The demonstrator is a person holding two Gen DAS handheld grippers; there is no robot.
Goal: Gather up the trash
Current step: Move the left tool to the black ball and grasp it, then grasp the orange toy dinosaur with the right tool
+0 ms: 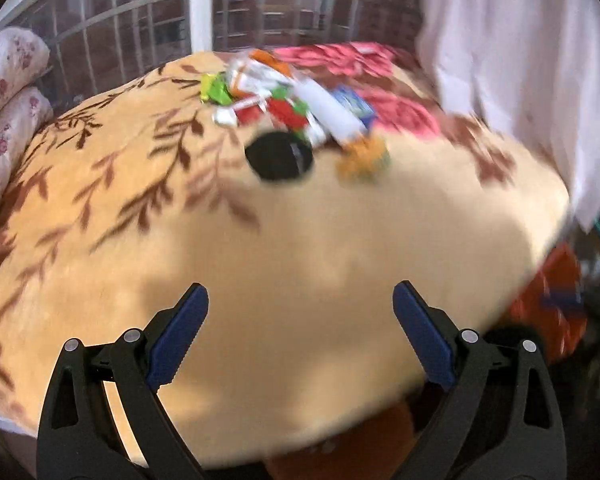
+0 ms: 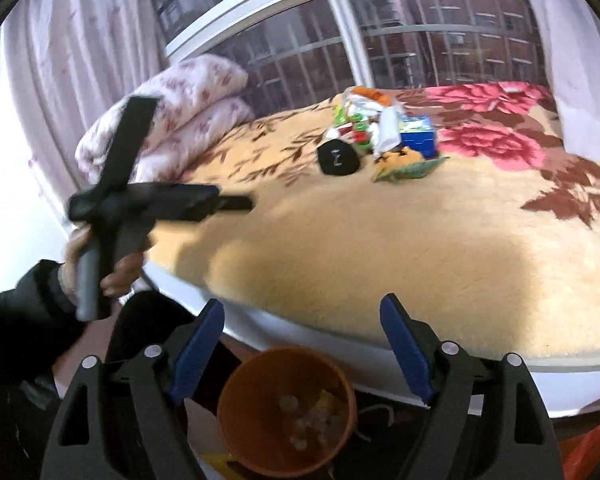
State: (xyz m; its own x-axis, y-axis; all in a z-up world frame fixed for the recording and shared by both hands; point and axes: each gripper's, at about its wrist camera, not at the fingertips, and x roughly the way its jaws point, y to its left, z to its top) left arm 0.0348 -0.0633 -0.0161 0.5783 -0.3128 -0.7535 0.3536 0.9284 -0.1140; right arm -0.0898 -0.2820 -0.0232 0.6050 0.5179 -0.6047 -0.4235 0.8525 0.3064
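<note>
A pile of trash [image 1: 288,96] lies at the far side of the bed: colourful wrappers, a white bottle [image 1: 332,110], a blue box [image 1: 356,104], a black round item [image 1: 280,156] and a yellow-green wrapper [image 1: 364,158]. The pile also shows in the right wrist view [image 2: 376,128]. My left gripper [image 1: 300,316] is open and empty over the near part of the blanket, far from the pile. It also shows, held in a hand, at the left of the right wrist view [image 2: 236,202]. My right gripper [image 2: 302,328] is open and empty above an orange bin [image 2: 288,408] on the floor by the bed.
The bed carries a yellow blanket [image 1: 300,248] with brown leaves and pink flowers. Folded floral quilts [image 2: 180,112] lie at its left end. A barred window [image 2: 340,48] and curtains [image 1: 520,60] stand behind. The bin holds some scraps. An orange bag [image 1: 556,308] is at the bed's right.
</note>
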